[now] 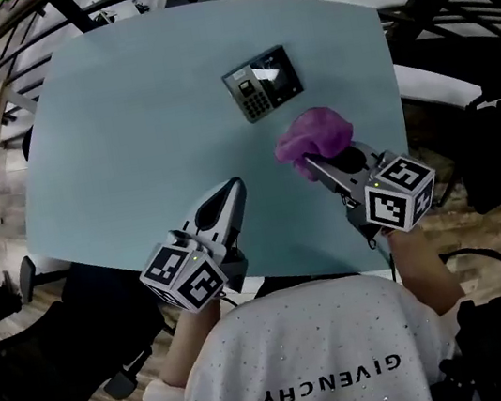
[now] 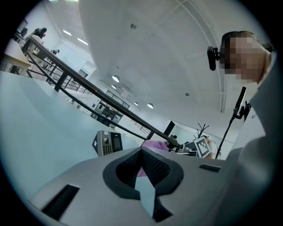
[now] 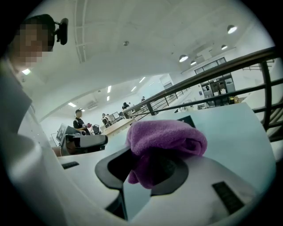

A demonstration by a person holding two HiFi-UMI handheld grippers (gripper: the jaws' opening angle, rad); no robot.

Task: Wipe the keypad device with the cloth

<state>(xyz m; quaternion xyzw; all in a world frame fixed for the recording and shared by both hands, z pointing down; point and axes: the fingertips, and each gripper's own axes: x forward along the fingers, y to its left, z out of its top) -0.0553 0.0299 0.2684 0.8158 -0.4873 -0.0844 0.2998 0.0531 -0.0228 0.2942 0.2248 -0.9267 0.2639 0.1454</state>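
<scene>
- One keypad device [image 1: 261,83] lies on the table [image 1: 123,121], toward 12 o'clock.
- One purple cloth [image 1: 314,135] is bunched at the device's 5 o'clock, near it but apart.
- Two grippers: the right gripper [image 1: 313,161] has its jaws clamped on the cloth. The left gripper [image 1: 232,189], at the device's 7 o'clock, has its jaws pressed together, holding nothing.

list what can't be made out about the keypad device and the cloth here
- Head view: the key labels and screen of the keypad device are too small to read.
- Right gripper view: the purple cloth hides nearly all of that device.
- Head view: the tips of the right gripper are buried in the purple cloth.
</scene>
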